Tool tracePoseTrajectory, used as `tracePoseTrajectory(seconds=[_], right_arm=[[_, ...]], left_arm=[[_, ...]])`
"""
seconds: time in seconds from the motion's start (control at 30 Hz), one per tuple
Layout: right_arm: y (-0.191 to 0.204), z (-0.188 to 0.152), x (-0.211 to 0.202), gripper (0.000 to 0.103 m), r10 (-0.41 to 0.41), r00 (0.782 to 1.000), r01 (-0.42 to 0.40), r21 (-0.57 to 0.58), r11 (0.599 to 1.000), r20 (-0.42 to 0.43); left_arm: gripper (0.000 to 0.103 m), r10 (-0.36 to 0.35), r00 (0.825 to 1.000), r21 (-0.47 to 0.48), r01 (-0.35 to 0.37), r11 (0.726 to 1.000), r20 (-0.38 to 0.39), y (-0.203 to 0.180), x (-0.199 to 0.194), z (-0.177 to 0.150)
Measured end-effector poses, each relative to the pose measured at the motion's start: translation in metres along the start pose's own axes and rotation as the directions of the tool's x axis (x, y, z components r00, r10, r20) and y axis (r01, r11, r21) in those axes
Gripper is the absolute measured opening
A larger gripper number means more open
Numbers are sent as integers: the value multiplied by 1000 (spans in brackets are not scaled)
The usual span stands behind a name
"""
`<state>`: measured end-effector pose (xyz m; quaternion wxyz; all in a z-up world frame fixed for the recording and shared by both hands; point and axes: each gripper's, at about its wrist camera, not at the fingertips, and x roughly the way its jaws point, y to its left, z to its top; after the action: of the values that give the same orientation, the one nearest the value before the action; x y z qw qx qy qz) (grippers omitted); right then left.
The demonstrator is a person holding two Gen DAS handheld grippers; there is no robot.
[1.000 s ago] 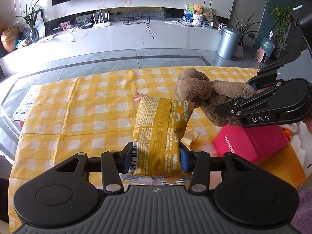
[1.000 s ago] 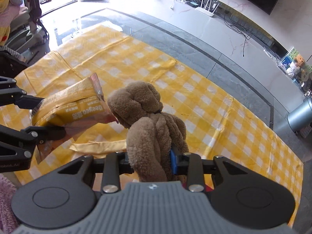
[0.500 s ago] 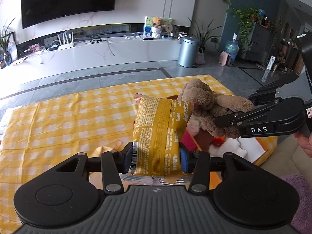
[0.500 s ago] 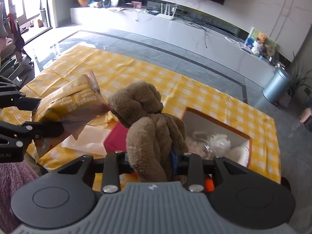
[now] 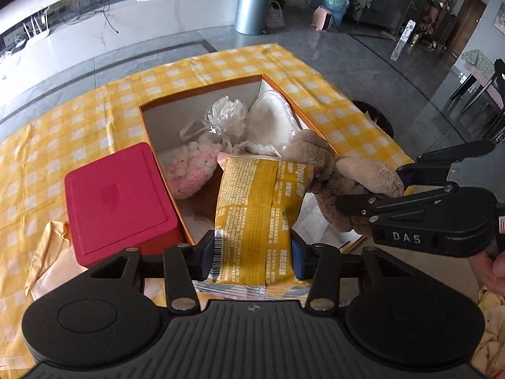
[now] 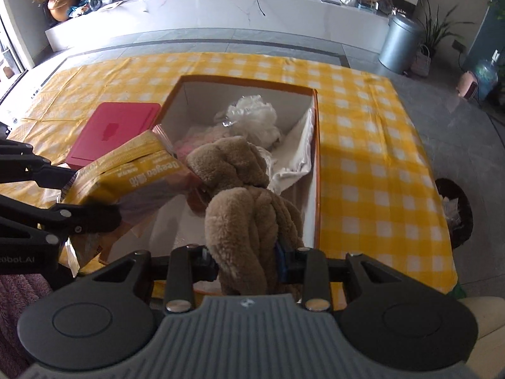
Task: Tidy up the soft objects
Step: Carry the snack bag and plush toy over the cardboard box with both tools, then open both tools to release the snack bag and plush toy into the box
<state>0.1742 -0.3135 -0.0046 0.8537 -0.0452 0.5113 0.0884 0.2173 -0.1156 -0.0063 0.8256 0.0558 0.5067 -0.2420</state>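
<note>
Both grippers are now hovering over the orange box (image 6: pixel 317 158): left gripper (image 5: pixel 251 254) clamping snack pkt (image 5: pixel 255 214), right gripper (image 6: pixel 246 260) squeezing teddy (image 6: pixel 243 208), ready for dropping in.

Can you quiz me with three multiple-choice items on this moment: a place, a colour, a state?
1. Where is the pink box?
A. inside the orange box
B. beside the orange box, on the cloth
C. on the floor

2. What colour is the packet?
A. yellow
B. blue
C. green

3. What is the right gripper doing?
A. open, empty
B. shut on the packet
C. shut on the plush toy

Answers: B, it sits outside the orange box's wall; A, its wrapper is yellow; C, its jaws squeeze the brown plush.
</note>
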Motion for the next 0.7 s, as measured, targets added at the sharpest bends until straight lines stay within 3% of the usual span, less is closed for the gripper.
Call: tracePoseTrajectory(seconds=[0.1, 0.37, 0.53, 0.7], right_arm=[[-13, 1, 20, 33, 39, 999, -38, 44, 998, -28], [-24, 3, 61, 33, 154, 983, -145, 92, 985, -103], [-28, 4, 76, 33, 173, 975, -162, 89, 983, -137], [-35, 1, 84, 34, 192, 970, -178, 102, 979, -150]], left_arm=[[53, -25, 998, -34, 23, 999, -56, -10, 19, 7], [53, 8, 985, -44, -16, 999, -171, -7, 57, 15], [54, 41, 980, 52, -32, 998, -192, -17, 69, 15], [58, 25, 972, 62, -11, 998, -233, -17, 78, 15]])
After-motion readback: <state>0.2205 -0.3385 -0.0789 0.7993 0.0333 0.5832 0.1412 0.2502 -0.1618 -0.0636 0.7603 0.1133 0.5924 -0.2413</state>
